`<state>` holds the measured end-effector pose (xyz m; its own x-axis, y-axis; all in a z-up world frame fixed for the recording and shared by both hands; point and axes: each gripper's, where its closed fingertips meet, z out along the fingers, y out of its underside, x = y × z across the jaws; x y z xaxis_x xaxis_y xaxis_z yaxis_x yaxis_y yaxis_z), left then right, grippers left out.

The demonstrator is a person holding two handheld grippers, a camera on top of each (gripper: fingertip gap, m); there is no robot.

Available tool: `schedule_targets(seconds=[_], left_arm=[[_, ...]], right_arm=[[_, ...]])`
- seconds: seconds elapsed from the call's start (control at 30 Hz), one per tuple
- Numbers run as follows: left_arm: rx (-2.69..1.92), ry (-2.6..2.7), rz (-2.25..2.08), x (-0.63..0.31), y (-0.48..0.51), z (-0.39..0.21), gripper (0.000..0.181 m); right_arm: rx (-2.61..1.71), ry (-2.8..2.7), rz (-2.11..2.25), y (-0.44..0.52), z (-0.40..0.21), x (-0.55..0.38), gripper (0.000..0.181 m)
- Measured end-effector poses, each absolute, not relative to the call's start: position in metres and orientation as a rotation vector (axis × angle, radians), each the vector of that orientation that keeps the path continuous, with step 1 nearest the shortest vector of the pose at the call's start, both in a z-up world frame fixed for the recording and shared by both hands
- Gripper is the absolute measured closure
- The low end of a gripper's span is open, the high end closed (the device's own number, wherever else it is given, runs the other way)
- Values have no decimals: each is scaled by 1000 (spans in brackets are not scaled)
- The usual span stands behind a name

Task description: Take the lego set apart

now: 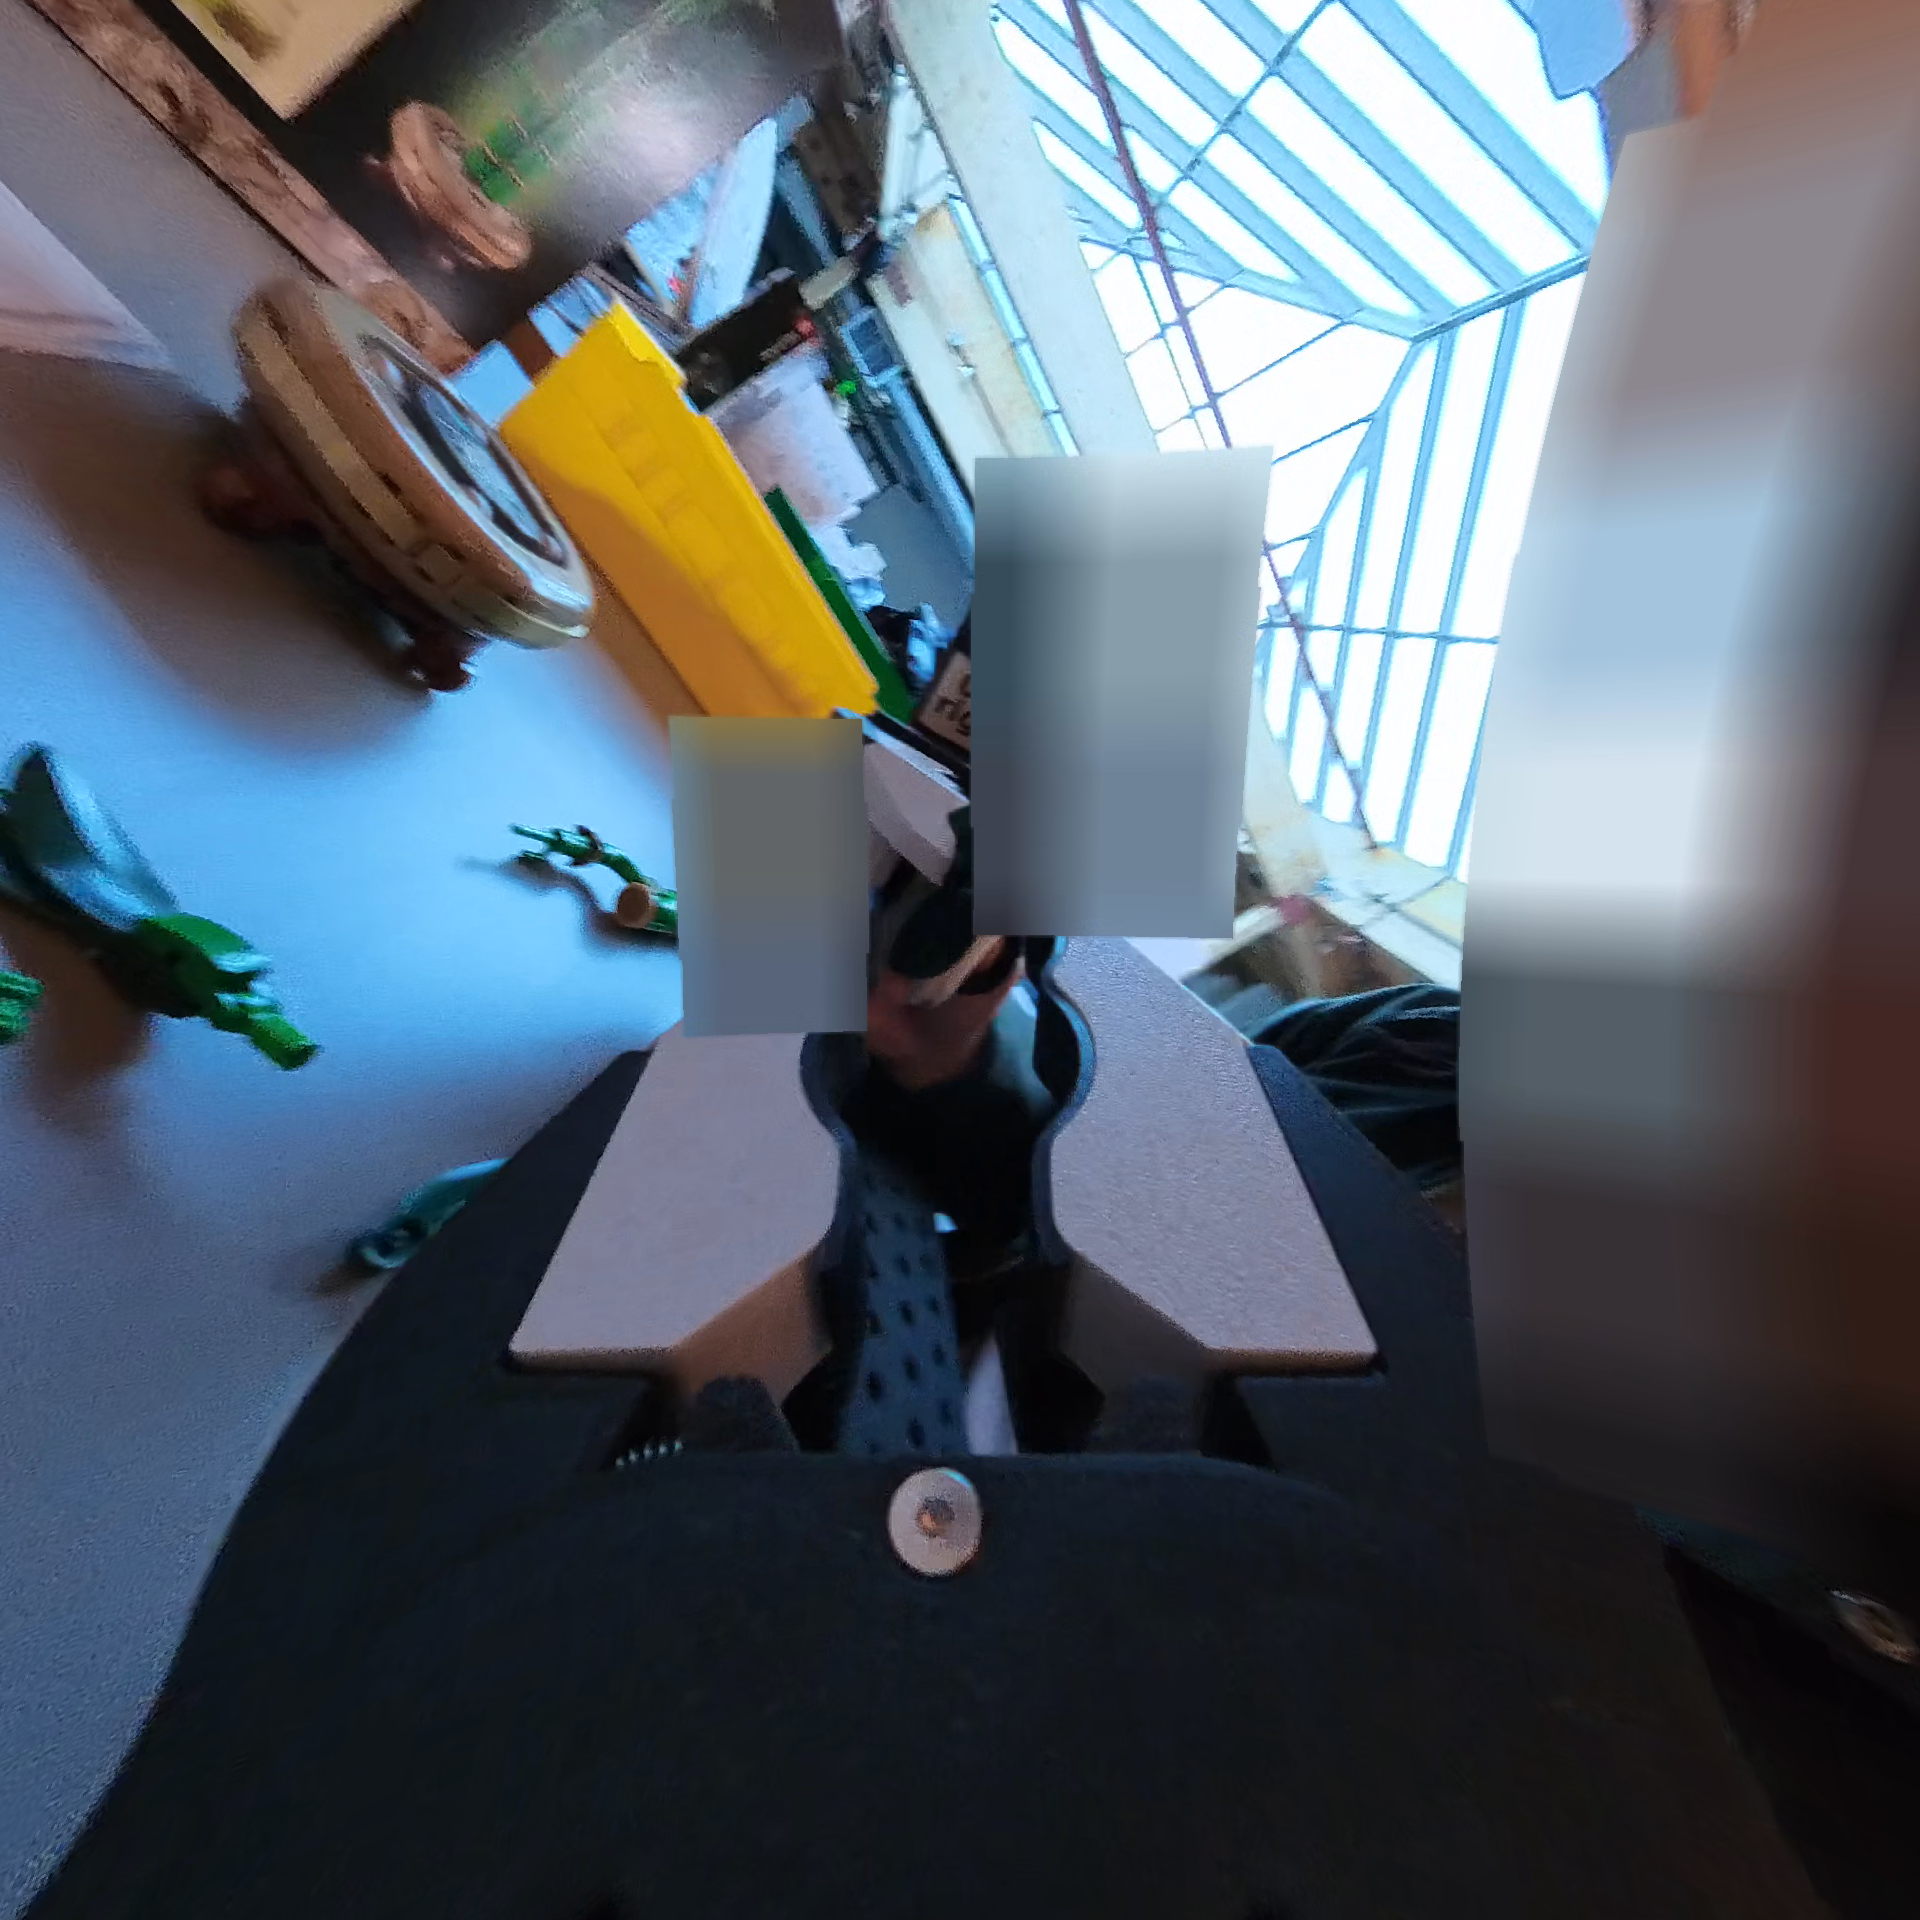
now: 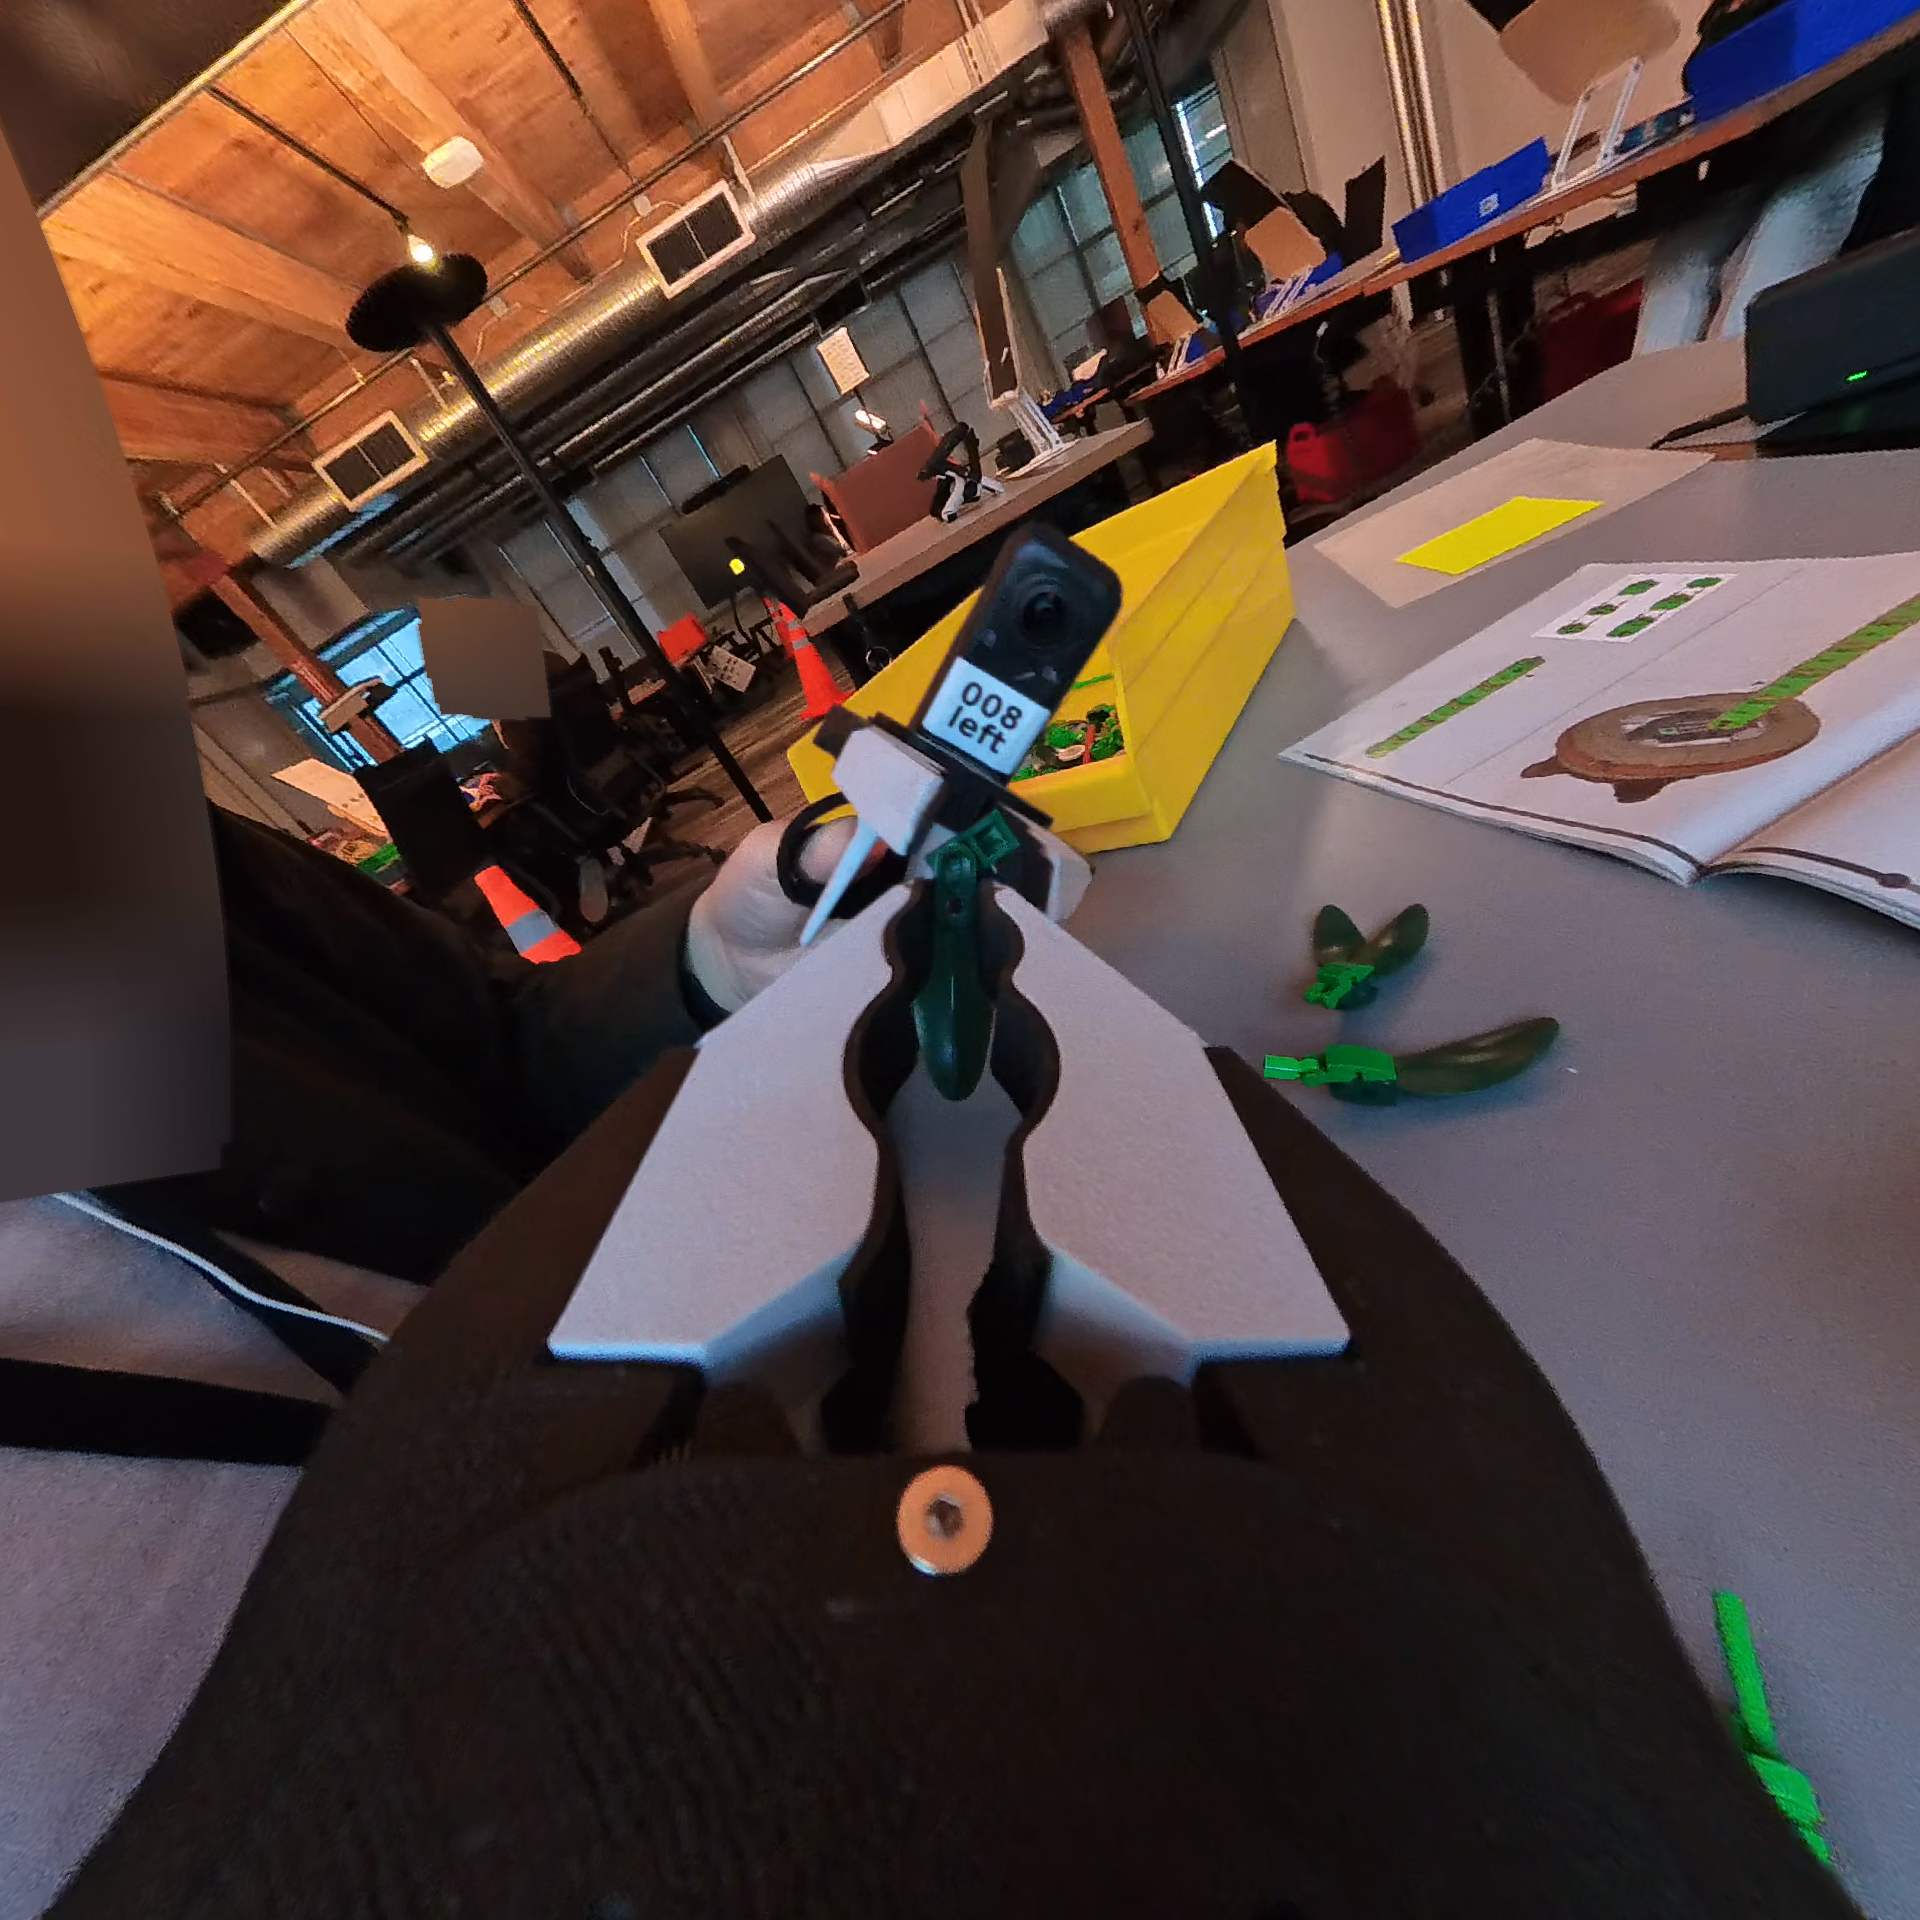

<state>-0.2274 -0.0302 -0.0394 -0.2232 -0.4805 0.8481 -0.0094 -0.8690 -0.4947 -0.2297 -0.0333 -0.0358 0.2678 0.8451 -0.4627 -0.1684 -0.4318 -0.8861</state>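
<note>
A dark green lego leaf (image 2: 953,1003) with a lighter green clip (image 2: 987,836) at its far end is held in the air between both grippers, above the table's near edge. My right gripper (image 2: 956,920) is shut on the leaf's blade. My left gripper (image 2: 977,831) faces it and is shut on the clip end. In the left wrist view my left gripper (image 1: 956,997) is closed on the dark leaf (image 1: 930,940). The right gripper's white finger (image 1: 914,805) shows just beyond it, partly hidden.
A round brown lego base (image 1: 416,478) stands on the grey table (image 2: 1558,1299). A yellow bin (image 2: 1164,665) holds green pieces. Loose leaf pieces (image 2: 1361,956) (image 2: 1434,1065) (image 1: 156,935) (image 1: 592,862) and a green stalk (image 2: 1766,1745) lie around. An open instruction booklet (image 2: 1662,748) lies at the right. Both grippers' tips are close together, under 4 cm apart. Left tips and right tips are each some 15 centimetres from the round brown lego base (image 1: 416,478).
</note>
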Motion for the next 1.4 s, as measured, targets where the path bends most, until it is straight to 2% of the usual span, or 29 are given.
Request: schedule_targets(seconds=[0.07, 0.17, 0.7, 0.83, 0.9, 1.4], left_arm=[[-1683, 553, -2304, -229, -36, -32, 161], [-1696, 553, -2307, -228, -36, -34, 176], [-1796, 517, -2228, -226, -30, -48, 173], [-1806, 493, -2225, -227, -28, -50, 173], [-1819, 496, -2183, -227, -25, -52, 167], [-1739, 671, -2083, -229, -35, -43, 176]], right_arm=[[-1589, -660, 1315, -34, -37, -231, 175], [-1588, -688, 1279, -34, -39, -233, 175], [-1624, -814, 949, -26, -55, -233, 175], [-1638, -795, 983, -26, -56, -234, 175], [-1645, -772, 1033, -27, -55, -234, 175], [-1670, -652, 1334, -33, -49, -237, 175]])
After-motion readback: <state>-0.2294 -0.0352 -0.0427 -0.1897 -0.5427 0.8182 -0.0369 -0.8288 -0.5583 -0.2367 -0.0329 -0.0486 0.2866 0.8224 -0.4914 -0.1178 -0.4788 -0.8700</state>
